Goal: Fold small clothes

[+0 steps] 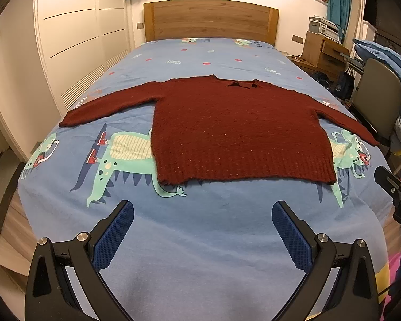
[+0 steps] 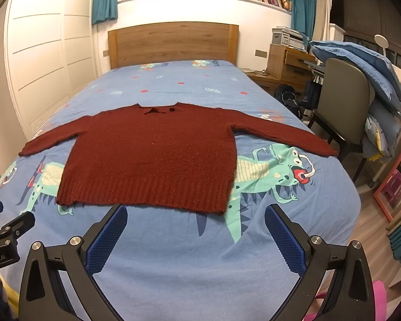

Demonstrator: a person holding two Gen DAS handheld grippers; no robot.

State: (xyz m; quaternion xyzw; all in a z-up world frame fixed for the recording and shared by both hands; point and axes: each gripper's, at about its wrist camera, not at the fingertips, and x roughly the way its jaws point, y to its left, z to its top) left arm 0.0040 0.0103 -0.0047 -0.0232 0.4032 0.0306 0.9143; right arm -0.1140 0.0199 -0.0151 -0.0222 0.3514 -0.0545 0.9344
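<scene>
A dark red knitted sweater (image 1: 235,125) lies flat on the bed, both sleeves spread out to the sides and its ribbed hem toward me; it also shows in the right wrist view (image 2: 152,157). My left gripper (image 1: 202,208) is open and empty, above the sheet just short of the hem. My right gripper (image 2: 195,212) is open and empty, its left fingertip close to the hem's middle. The right gripper's body shows at the right edge of the left wrist view, and the left gripper's body at the left edge of the right wrist view.
The bed has a blue sheet (image 1: 200,254) with green dragon prints and a wooden headboard (image 2: 173,42). White wardrobe doors (image 1: 72,40) stand on the left. A chair (image 2: 342,101), piled blue bedding and a desk stand on the right.
</scene>
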